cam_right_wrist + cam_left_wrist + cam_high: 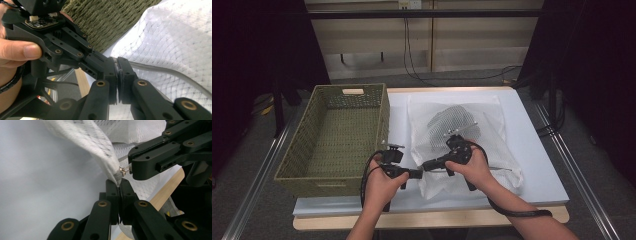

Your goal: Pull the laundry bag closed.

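Observation:
A white mesh laundry bag (pixel 484 117) lies on the white board, with a dark, folded thing (pixel 454 126) showing through the mesh. Both grippers meet at the bag's near left corner. My left gripper (pixel 119 185) is shut on the grey end of the zipper at that corner, which it lifts slightly. My right gripper (pixel 130 168) comes in from the right and pinches the small metal zipper pull (pixel 124 170). In the high view the left gripper (pixel 418 173) and right gripper (pixel 426 165) are tip to tip. In the right gripper view its jaws (pixel 117 65) are pressed together, and the zipper line (pixel 160 70) runs off to the right.
An olive woven basket (pixel 349 88) stands on the left, close beside the bag, with nothing in it; its wall (pixel 112 20) is just behind the left hand. The white board (pixel 537 150) has bare room to the right. Cables trail from both grippers.

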The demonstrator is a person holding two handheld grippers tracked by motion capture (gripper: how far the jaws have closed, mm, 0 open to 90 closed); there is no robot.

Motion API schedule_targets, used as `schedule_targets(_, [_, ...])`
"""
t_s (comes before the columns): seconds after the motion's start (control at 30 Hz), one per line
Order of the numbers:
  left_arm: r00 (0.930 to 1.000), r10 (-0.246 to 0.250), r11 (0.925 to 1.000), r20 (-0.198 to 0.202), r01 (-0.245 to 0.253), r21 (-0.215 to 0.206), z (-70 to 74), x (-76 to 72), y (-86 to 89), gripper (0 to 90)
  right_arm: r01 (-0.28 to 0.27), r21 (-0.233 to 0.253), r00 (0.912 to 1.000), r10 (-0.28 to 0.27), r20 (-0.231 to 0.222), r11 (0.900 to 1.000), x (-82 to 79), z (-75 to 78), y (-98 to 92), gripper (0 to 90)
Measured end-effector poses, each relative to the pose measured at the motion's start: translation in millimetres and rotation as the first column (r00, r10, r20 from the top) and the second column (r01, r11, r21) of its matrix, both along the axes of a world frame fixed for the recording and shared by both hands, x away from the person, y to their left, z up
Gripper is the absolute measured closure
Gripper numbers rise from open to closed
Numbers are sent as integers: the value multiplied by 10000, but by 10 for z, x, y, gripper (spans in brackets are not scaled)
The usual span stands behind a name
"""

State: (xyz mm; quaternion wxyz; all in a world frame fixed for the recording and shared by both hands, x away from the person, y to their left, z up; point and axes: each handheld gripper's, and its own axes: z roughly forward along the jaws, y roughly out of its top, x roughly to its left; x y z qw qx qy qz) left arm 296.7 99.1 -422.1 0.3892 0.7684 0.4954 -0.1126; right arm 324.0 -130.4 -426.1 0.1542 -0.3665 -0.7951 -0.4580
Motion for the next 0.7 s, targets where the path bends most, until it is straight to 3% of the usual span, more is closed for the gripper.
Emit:
schedule_targets(0.03, [9999,-144,9999,-7,144,95,19,6,31,882,81,-103,10000,-81,41,9999,-4,4,-4,875])
schedule_targets(0.13, [9999,119,9999,-9,-119,-72,62,-1,83,882,281,-13,9996,-281,-65,9996,2,-2,-33,876])
schedule_targets(0.4, [9998,-153,9998,-119,154,111,93,5,125,882,253,81,9995,-251,-165,9996,-1,0,-53,875])
schedule_targets(0.53, [9995,-99,10000,-310,99,-5,100,1,152,882,244,51,9996,-243,-172,9997,-22,18,-27,875])
schedule_targets(0.63, [9994,-152,9997,-312,158,172,113,4,171,882,225,70,9996,-224,-197,9997,-24,10,-4,875])
schedule_targets(0.67, [9989,32,10000,-468,-31,39,119,-9,161,882,262,50,9995,-261,-187,9996,-27,10,10,875])
schedule_targets(0.7, [9987,-172,9998,-485,178,132,118,-3,181,882,227,53,9996,-226,-139,9997,-27,7,21,875])
